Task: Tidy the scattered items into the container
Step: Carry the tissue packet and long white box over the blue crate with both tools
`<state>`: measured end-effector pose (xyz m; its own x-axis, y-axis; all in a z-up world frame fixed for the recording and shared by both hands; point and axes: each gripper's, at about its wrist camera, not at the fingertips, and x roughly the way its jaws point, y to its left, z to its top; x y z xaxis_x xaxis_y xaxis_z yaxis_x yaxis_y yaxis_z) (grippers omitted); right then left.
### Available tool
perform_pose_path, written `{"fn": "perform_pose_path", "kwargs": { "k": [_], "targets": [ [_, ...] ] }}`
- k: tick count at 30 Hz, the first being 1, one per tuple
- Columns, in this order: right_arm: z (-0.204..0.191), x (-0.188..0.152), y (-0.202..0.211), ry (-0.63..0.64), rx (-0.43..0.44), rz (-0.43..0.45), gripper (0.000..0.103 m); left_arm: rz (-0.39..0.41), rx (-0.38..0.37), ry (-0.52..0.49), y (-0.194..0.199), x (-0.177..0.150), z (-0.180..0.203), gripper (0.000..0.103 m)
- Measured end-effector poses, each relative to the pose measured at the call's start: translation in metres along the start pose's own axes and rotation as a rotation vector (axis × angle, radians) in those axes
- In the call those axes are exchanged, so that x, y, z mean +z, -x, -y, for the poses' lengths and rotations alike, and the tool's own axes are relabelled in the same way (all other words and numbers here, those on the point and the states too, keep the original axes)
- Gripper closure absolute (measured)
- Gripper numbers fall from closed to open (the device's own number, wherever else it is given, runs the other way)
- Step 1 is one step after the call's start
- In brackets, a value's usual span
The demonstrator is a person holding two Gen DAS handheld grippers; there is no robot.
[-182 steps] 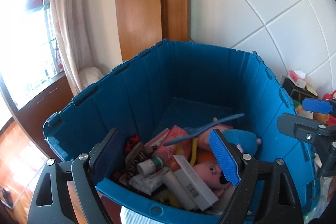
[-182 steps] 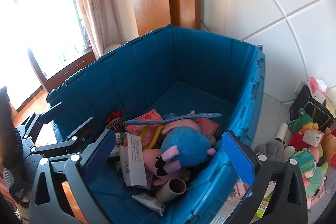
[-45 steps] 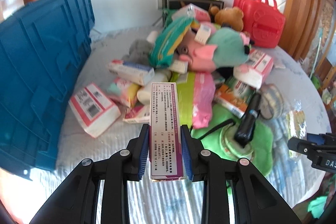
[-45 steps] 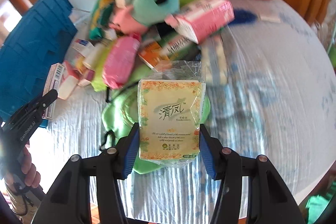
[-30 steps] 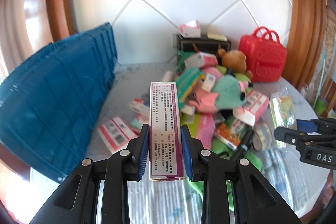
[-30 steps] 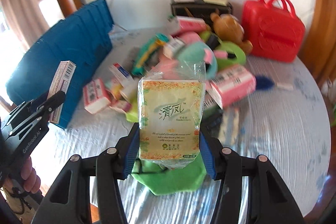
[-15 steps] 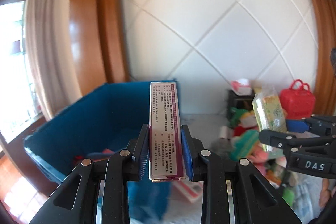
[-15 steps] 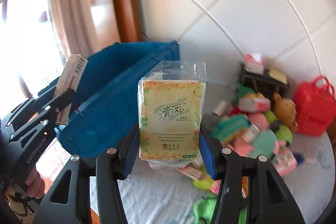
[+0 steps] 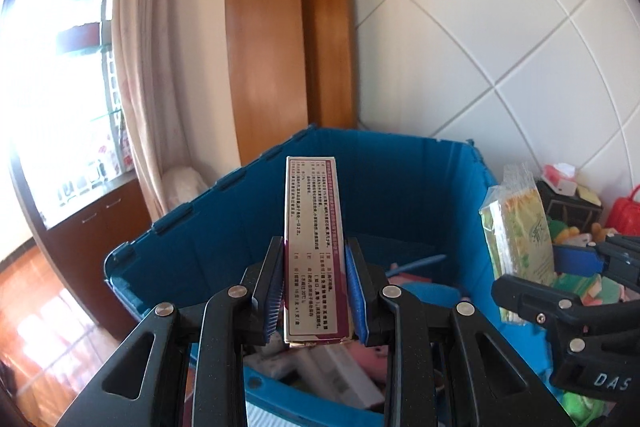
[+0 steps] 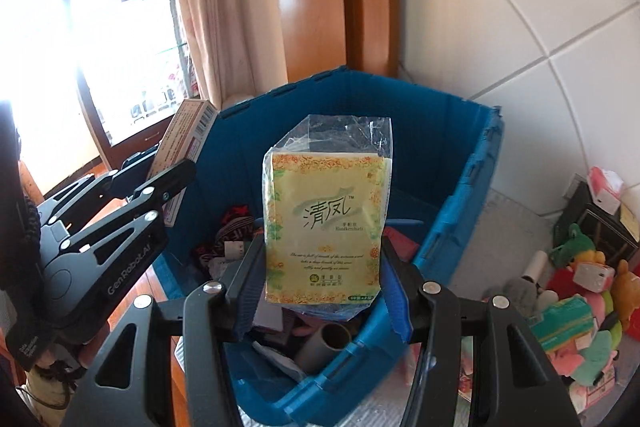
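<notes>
My left gripper (image 9: 314, 293) is shut on a tall white and purple carton (image 9: 313, 227), held upright over the near rim of the blue crate (image 9: 400, 179). My right gripper (image 10: 322, 289) is shut on a yellow tissue pack (image 10: 324, 223) in clear wrap, held above the blue crate (image 10: 440, 147). The tissue pack (image 9: 520, 227) and right gripper show at the right of the left wrist view; the carton (image 10: 184, 143) and left gripper show at the left of the right wrist view. The crate holds several items, including a cardboard tube (image 10: 326, 345).
A pile of plush toys and boxes (image 10: 576, 303) lies to the right of the crate on the white-covered table. A red case (image 9: 628, 215) and a black box (image 10: 600, 227) stand by the tiled wall. A curtain and window are to the left.
Both grippers have swung left from the pile and moved in over the crate, still holding the carton and the tissue pack. The crate's inside now fills the views.
</notes>
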<state>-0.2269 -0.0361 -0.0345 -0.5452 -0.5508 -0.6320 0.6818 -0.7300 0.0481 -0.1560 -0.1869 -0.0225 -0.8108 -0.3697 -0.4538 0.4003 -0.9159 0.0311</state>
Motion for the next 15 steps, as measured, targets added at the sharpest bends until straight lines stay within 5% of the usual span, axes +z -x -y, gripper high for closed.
{"fn": "perform_pose_path", "kwargs": {
  "k": [15],
  "targets": [
    [-0.017, 0.009, -0.042, 0.007, -0.033, -0.077, 0.05, -0.061, -0.038, 0.018, -0.047, -0.006, -0.021, 0.074]
  ]
}}
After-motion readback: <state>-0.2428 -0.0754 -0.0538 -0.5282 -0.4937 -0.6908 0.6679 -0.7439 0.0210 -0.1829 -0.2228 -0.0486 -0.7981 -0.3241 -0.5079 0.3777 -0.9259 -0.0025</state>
